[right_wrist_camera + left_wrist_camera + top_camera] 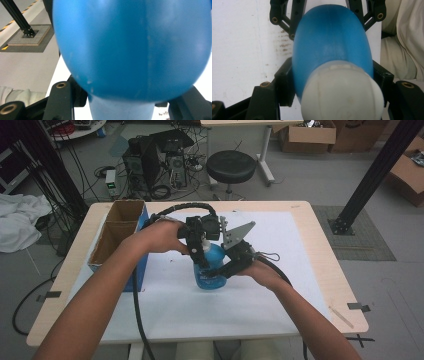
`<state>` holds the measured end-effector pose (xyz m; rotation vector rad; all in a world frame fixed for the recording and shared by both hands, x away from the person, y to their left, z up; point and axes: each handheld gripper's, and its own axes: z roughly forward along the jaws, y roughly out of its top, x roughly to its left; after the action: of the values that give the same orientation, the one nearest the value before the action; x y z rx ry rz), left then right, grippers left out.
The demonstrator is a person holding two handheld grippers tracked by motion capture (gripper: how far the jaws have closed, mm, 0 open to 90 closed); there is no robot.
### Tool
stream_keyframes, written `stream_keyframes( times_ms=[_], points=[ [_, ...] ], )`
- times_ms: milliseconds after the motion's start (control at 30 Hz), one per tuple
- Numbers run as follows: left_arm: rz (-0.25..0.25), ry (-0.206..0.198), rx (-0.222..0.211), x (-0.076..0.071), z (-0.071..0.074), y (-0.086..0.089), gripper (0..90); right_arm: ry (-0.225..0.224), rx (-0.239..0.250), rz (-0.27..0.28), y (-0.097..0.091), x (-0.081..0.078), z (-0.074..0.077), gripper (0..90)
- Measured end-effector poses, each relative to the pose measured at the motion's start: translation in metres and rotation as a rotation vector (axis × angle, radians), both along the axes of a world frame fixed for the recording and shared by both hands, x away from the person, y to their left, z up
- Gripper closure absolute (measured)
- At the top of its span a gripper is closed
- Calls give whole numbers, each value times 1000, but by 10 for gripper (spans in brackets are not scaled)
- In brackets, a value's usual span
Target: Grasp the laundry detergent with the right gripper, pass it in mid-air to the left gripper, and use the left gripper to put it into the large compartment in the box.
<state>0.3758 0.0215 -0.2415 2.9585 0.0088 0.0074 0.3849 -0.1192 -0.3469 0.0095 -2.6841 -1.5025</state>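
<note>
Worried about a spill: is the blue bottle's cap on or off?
On: a white cap sits on the blue bottle.

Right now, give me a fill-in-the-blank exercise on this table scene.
1. Both tools grip a bottle whose body is ____.
2. The left tool closes on the bottle near its ____ cap.
3. The open box at the table's left is made of ____.
4. The bottle stands on a ____ sheet.

Missing words: blue; white; cardboard; white
</note>
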Motion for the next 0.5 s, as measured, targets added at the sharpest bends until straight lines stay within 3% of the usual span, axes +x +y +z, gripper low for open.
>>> stream_keyframes(
  times_ms=[267,500],
  points=[
    [-14,-5,-7,-1,0,0,374,-5,-1,5,-1,0,-1,439],
    [-26,-39,-27,-3,4,0,377,-25,18,-7,-2,-1,1,427]
  ],
)
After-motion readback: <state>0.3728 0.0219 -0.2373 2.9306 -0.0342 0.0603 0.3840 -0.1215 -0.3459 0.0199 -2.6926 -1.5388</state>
